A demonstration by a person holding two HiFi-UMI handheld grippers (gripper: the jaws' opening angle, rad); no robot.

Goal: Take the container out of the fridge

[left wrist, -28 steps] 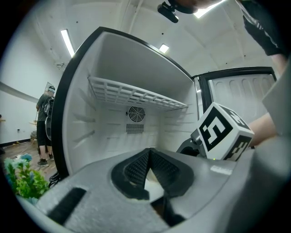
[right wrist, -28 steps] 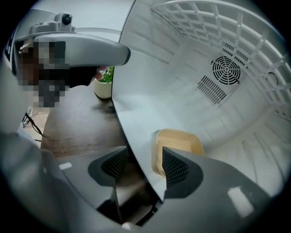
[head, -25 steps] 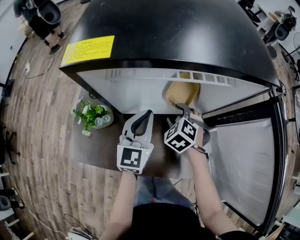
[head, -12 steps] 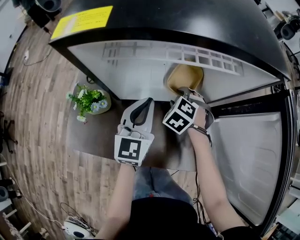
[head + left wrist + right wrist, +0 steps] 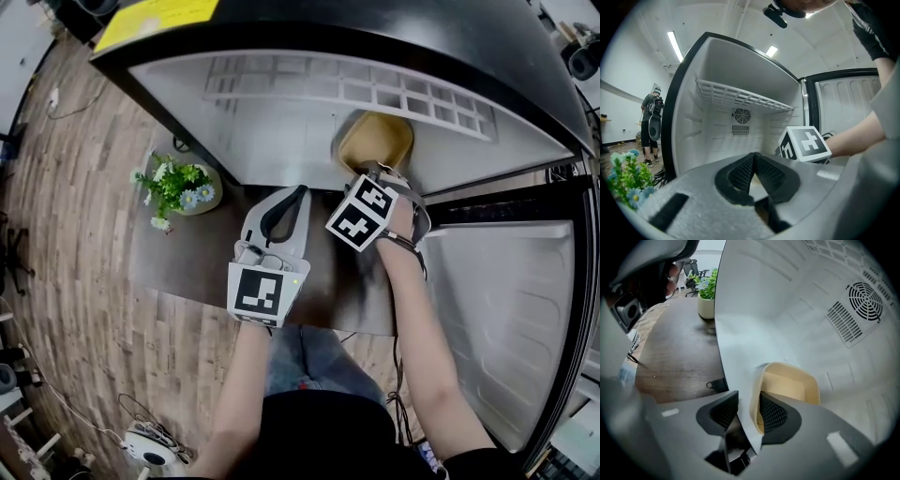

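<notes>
Fridge (image 5: 394, 47) stands on the dark table (image 5: 187, 272) with its door (image 5: 497, 319) wide open to the right, so access is unobstructed. Container (image 5: 375, 141), a tan open tub, sits on the fridge floor at the front edge, right of centre.

Right gripper (image 5: 372, 176) is at the tub's near wall, jaws closing. One pad is inside the tub and the other outside, with the wall between them; the pads are not yet tight on it. A white fridge edge appears to run into the same gap, and I cannot tell whether the outer pad clears it. Left gripper (image 5: 298, 193) hangs before the opening, jaws together, nothing in them.

Step in hand: seating the grip. Judgement:
- Close squarely on the wall alone, deep enough that the thin rim does not peel out.
- Then lift slightly and draw straight back, tub level.
- Left gripper should stay off the exit path.
</notes>
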